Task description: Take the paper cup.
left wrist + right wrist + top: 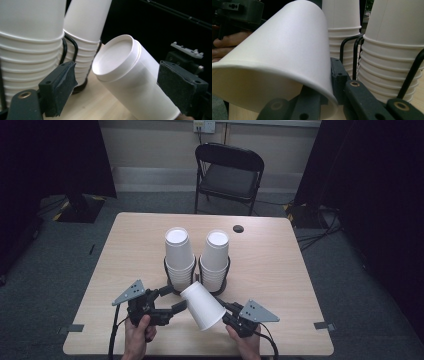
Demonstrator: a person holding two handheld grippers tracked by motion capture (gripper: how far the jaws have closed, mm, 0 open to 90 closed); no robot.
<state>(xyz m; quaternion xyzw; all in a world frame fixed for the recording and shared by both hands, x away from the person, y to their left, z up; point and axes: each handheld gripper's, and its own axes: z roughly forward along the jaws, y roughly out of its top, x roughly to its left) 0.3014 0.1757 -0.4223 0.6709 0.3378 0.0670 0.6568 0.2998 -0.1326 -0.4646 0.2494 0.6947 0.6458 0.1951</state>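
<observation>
Left hand-held gripper (172, 299): jaws apart, flanking base end of paper cup (202, 306), not pressing. Cup tilted above desk (280, 270), in front of two cup stacks (179, 257). Right hand-held gripper (322, 85) clamped on its rim wall. Cup looks light, thin, crushable; grip gently near stiffer base.

a bare recording room or lab, not a home. black curtains (45, 155) hang on both sides, cables (315, 237) trail over grey carpet (45, 270), and tape marks (75, 328) flag the floor by the tabletop's (135, 250) near corners. a lone folding chair (227, 175) stands past the far edge.
</observation>
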